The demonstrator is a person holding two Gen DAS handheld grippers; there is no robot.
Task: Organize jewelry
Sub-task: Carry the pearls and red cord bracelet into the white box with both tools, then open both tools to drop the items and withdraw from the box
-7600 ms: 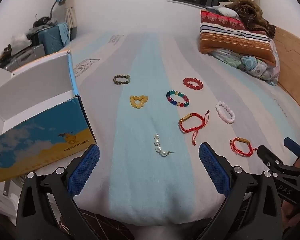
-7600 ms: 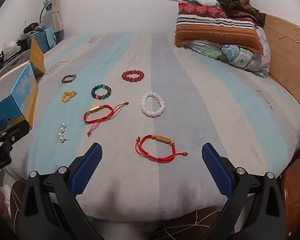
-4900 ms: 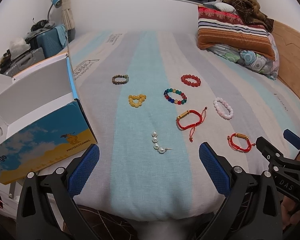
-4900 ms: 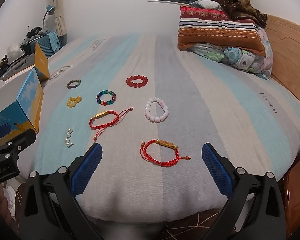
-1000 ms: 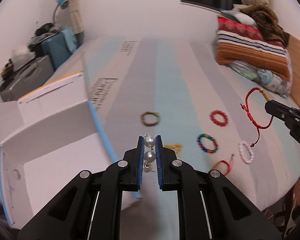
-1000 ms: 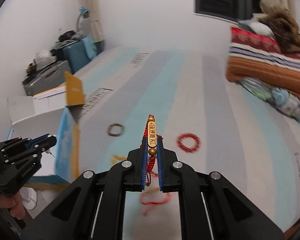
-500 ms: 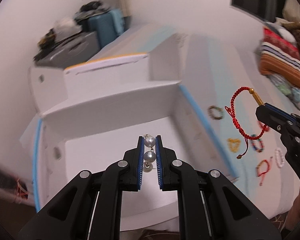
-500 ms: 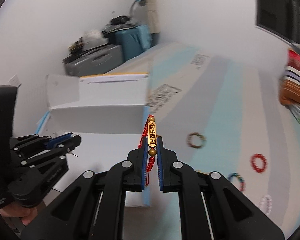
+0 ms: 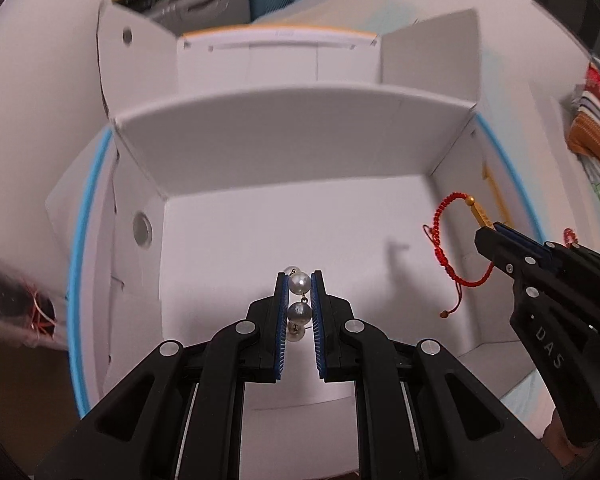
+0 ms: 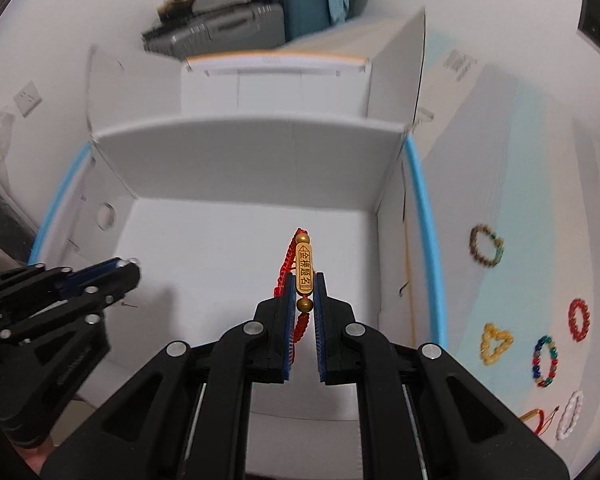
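We've got both tongs over the open white cardboard box (image 9: 292, 148) w/ blue rim. Our left gripper (image 9: 299, 280) is pinching the pearl strand (image 9: 299, 298) between its blue pads, pearls stacked along the jaws, above the box floor. Our right gripper (image 10: 303, 280) is clamped on the red cord bracelet (image 10: 303, 268) at its gold engraved bar; cord loop dangles inside the box. Other bead bracelets (image 10: 544, 360) lie on the striped bed sheet (image 10: 512, 184), right of the box.

right gripper (image 9: 496, 236) body: "DAS" | gold bar (image 10: 304, 269) of red bracelet (image 10: 288, 260): Chinese characters "金榜题名"
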